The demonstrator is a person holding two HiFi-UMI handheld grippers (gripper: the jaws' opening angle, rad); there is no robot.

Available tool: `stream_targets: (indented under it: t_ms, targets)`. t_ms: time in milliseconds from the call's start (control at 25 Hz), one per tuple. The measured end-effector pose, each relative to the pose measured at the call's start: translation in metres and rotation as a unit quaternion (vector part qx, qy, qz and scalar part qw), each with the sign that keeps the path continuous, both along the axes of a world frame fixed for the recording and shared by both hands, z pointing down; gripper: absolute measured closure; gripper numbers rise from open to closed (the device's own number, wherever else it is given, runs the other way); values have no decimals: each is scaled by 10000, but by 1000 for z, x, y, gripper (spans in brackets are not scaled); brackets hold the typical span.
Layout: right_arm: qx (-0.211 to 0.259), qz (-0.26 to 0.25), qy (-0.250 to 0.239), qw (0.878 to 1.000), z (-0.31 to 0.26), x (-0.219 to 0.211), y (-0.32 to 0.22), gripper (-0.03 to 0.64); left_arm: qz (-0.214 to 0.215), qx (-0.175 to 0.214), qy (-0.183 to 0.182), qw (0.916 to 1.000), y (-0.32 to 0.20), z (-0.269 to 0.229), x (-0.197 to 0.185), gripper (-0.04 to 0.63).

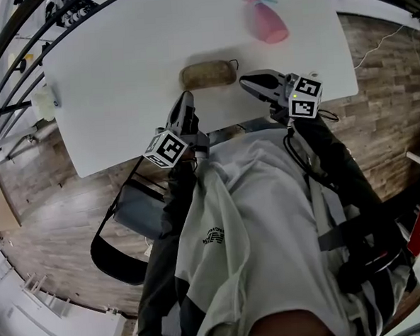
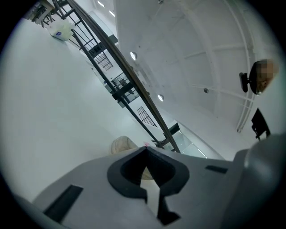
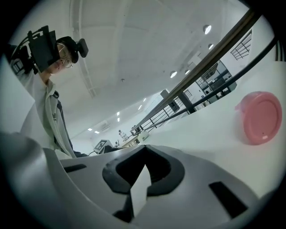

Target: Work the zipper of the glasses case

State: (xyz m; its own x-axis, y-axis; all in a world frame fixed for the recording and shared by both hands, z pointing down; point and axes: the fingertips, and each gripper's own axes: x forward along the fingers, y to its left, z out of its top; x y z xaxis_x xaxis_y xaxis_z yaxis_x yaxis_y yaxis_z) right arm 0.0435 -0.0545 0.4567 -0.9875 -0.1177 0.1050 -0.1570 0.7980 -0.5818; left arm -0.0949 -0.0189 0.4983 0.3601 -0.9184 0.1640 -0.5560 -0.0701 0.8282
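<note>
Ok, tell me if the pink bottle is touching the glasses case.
Apart. The head view shows the pink bottle well beyond the glasses case, with a stretch of bare white table between them.

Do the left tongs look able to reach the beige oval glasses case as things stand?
Probably yes: the left tongs, shut and empty, sit just short of the beige oval glasses case, with only bare white table between. They must open first to grip.

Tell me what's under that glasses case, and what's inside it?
Under the case is only the white table; it lies flat there with nothing on top. Its own shell covers the inside, so any contents cannot be seen.
</note>
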Motion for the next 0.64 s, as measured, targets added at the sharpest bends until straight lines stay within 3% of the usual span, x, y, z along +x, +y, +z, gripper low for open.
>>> stream_targets:
  t_ms: [640]
  targets:
    - [-21, -176, 26, 9998, 4, -11, -2, 621, -125, -211, -2, 9997, -1, 8, -1, 589]
